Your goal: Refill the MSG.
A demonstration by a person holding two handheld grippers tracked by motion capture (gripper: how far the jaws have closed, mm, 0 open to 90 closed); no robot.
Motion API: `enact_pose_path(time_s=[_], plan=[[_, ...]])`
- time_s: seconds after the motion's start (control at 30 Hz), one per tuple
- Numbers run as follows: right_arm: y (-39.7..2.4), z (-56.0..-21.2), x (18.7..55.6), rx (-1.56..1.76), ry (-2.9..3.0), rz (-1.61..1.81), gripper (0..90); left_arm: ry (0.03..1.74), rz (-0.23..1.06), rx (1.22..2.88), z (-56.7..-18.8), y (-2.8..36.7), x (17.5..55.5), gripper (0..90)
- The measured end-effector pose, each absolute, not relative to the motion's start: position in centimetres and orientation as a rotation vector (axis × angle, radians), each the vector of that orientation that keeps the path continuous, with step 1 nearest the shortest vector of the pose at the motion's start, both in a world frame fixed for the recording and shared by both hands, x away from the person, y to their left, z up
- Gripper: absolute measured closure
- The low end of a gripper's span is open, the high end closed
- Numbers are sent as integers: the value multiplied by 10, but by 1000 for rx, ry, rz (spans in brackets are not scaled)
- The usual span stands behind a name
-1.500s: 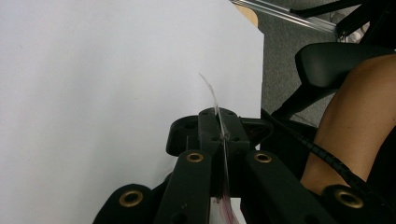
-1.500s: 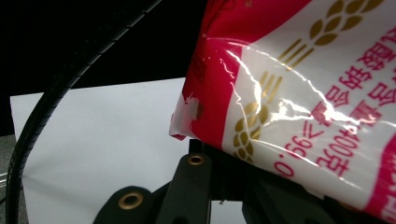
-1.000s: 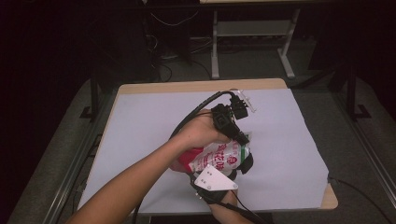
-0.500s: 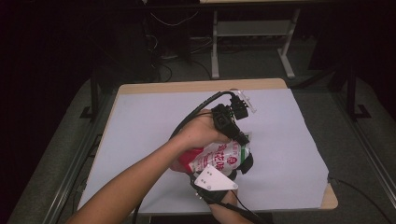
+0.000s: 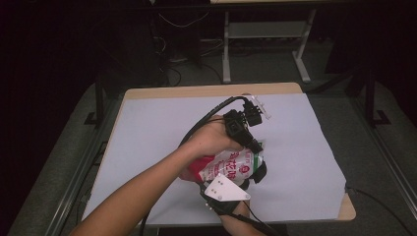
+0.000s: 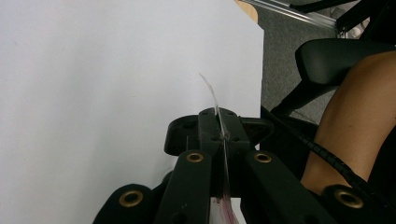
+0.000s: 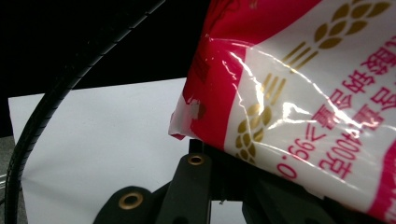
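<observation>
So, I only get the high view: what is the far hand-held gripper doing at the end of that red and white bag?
Observer: The left hand-held gripper has its jaws shut on a thin clear edge of the bag.
Operator: Ok, and what is printed on it? It's tiny here.
Observer: The right gripper view shows gold wheat ears on the wrapper, beside pink characters.

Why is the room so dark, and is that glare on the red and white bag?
High view: the white sheet is lit, surroundings nearly black. Right gripper view: bright glare streaks cross the bag, which looms close and slightly soft. Left gripper view: the sheet washes out, the near jaws blur.
</observation>
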State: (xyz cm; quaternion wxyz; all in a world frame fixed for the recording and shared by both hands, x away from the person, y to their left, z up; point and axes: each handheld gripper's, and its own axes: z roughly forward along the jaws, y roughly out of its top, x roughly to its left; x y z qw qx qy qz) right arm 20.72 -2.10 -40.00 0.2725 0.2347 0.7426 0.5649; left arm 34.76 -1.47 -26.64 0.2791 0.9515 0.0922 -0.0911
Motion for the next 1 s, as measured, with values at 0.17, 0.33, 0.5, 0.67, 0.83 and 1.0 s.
enact_pose_path(time_s=[0.17, 0.33, 0.5, 0.67, 0.83, 1.0], plan=[[-21, -400, 207, 633, 2000, 1521, 900, 253, -254, 2558, -267, -16, 349, 899], [-22, -399, 207, 633, 1998, 1523, 900, 256, -254, 2566, -267, -18, 348, 899], [-22, -399, 207, 631, 1994, 1523, 900, 253, -250, 2570, -267, -19, 348, 899], [-22, -399, 207, 632, 1993, 1522, 900, 253, -251, 2569, -266, -19, 349, 899], [-22, -399, 208, 635, 1994, 1523, 900, 248, -248, 2569, -267, -19, 349, 899], [-22, -398, 207, 638, 1992, 1526, 900, 255, -251, 2573, -266, -20, 348, 899]])
